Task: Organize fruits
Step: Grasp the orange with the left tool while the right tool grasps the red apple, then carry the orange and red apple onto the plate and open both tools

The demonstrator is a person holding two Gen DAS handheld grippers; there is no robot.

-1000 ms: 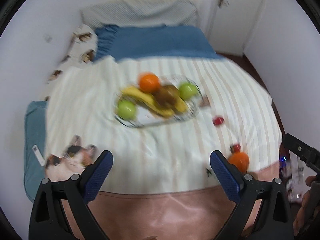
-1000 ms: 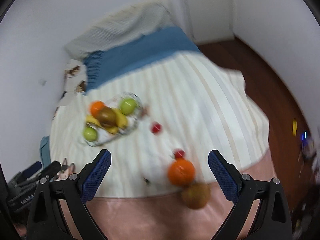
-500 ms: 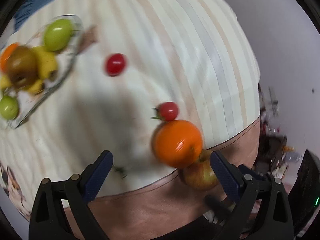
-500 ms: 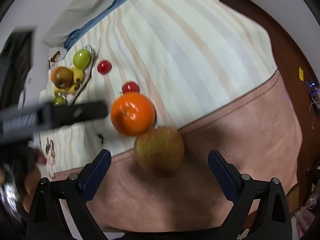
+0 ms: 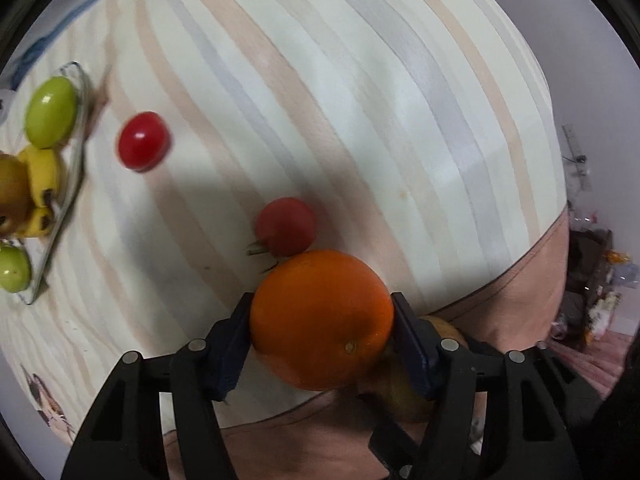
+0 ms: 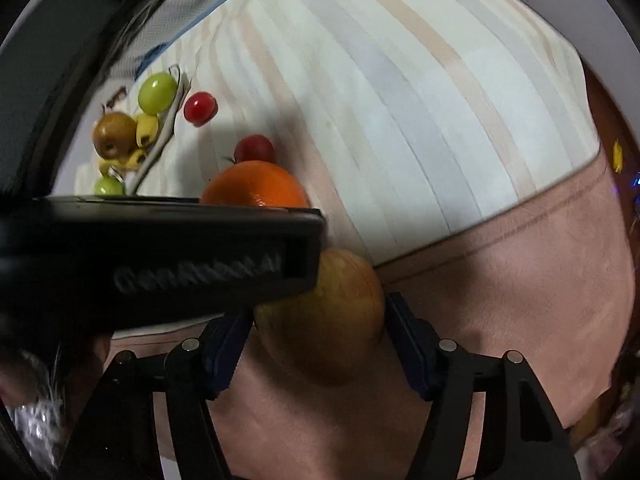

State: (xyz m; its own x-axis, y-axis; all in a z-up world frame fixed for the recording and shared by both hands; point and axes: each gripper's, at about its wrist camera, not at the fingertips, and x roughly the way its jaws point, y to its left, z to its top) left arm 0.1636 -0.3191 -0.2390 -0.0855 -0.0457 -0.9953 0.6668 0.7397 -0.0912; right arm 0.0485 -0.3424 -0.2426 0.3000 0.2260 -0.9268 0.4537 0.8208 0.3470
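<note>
An orange (image 5: 320,320) sits between a tomato (image 5: 286,226) behind and an apple (image 6: 324,320) in front.

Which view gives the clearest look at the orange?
The left wrist view: the orange fills the middle, whole, between the closing left gripper's pads. In the right wrist view only its top shows; the left gripper's black body hides the rest.

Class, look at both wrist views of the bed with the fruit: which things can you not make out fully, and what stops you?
- Apple, left wrist view: mostly hidden behind the orange and a gripper finger.
- Orange, right wrist view: lower half covered by the left gripper's black body.
- Glass plate, left wrist view: cut off by the picture's edge.
- Printed lettering, right wrist view: blurred.
</note>
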